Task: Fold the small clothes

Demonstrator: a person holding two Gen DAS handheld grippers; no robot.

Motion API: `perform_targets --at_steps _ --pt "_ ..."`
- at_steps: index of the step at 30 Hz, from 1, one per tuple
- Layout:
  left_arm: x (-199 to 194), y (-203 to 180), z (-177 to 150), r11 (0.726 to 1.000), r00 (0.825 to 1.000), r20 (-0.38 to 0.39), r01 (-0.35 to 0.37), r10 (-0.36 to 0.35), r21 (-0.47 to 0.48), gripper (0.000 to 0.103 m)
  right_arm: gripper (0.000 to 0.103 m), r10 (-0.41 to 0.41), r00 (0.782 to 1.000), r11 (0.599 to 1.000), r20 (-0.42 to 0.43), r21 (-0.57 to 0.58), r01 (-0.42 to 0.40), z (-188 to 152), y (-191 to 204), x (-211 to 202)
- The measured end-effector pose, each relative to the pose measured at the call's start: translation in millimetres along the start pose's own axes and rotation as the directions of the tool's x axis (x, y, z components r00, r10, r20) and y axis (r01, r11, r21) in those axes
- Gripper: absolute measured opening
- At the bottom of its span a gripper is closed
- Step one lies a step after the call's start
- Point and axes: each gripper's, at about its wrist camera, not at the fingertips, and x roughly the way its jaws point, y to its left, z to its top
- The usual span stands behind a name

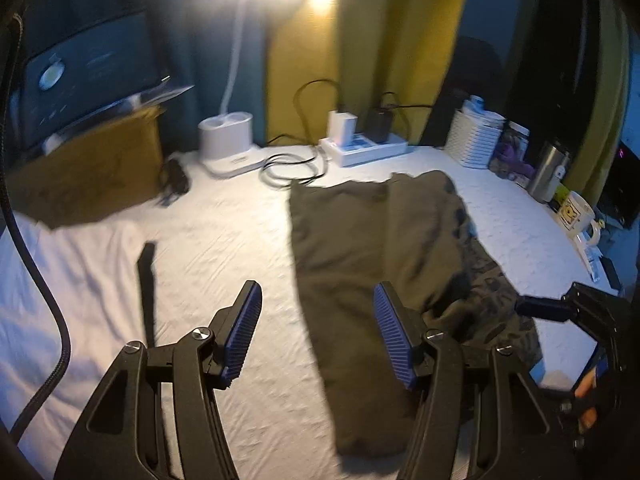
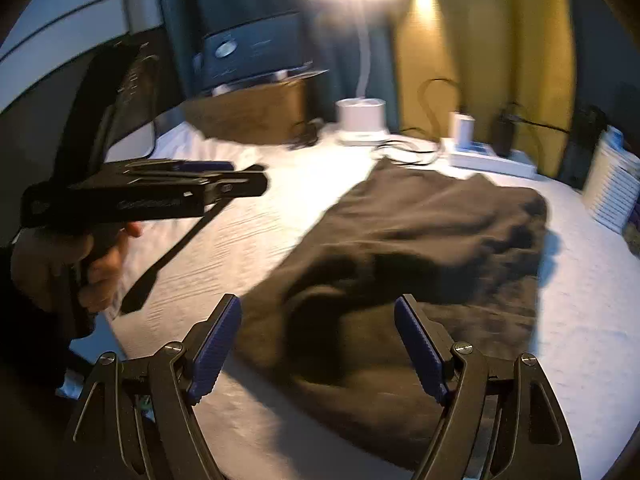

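Observation:
A dark olive garment (image 1: 360, 264) lies partly folded on the white-sheeted table (image 1: 224, 232), its right side rumpled. My left gripper (image 1: 318, 300) is open and empty, held above the garment's left edge. My right gripper (image 2: 318, 312) is open and empty above the garment's near end (image 2: 400, 264). The right gripper also shows at the right edge of the left wrist view (image 1: 576, 312). The left gripper shows side-on in the right wrist view (image 2: 240, 178), held in a hand above the sheet.
At the back stand a white lamp base (image 1: 226, 136), a power strip with chargers (image 1: 364, 142) and coiled black cables (image 1: 292, 168). A brown box (image 1: 92, 168) is at back left. A white ribbed container (image 1: 476, 136), a steel tumbler (image 1: 550, 172) and a mug (image 1: 576, 212) line the right edge.

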Motion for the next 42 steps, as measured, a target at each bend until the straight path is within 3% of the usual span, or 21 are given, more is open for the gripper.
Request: perform_targets --at_steps 7,13,19,30,36,40,42 --pt "26 -57 21 0.994 0.999 -0.043 0.029 -0.024 0.107 0.058 0.080 -0.094 0.996 0.990 -0.002 0.109 0.094 -17 -74 -9" --pt "53 -103 33 0.980 0.995 -0.097 0.050 -0.032 0.194 0.058 0.080 -0.097 0.995 0.976 0.009 0.198 0.093 -34 -132 -17" --pt "84 -141 38 0.957 0.988 -0.154 0.032 0.013 0.287 0.058 0.080 -0.094 0.995 0.961 0.025 0.265 0.084 -46 -177 -15" --pt "143 -168 51 0.950 0.969 -0.234 -0.003 0.080 0.313 0.058 0.080 -0.122 0.991 0.928 0.053 0.361 0.094 -54 -243 -19" --pt "174 -174 50 0.945 0.950 -0.287 -0.028 0.127 0.325 0.058 0.080 -0.141 0.989 0.913 0.042 0.392 0.113 -56 -266 -15" --pt "177 -174 52 0.944 0.951 -0.280 -0.031 0.130 0.330 0.058 0.080 -0.125 0.992 0.902 0.022 0.419 0.104 -60 -275 -9" --pt "176 -172 54 0.945 0.955 -0.269 -0.035 0.128 0.326 0.052 0.080 -0.114 0.993 0.898 0.019 0.429 0.095 -60 -278 -7"
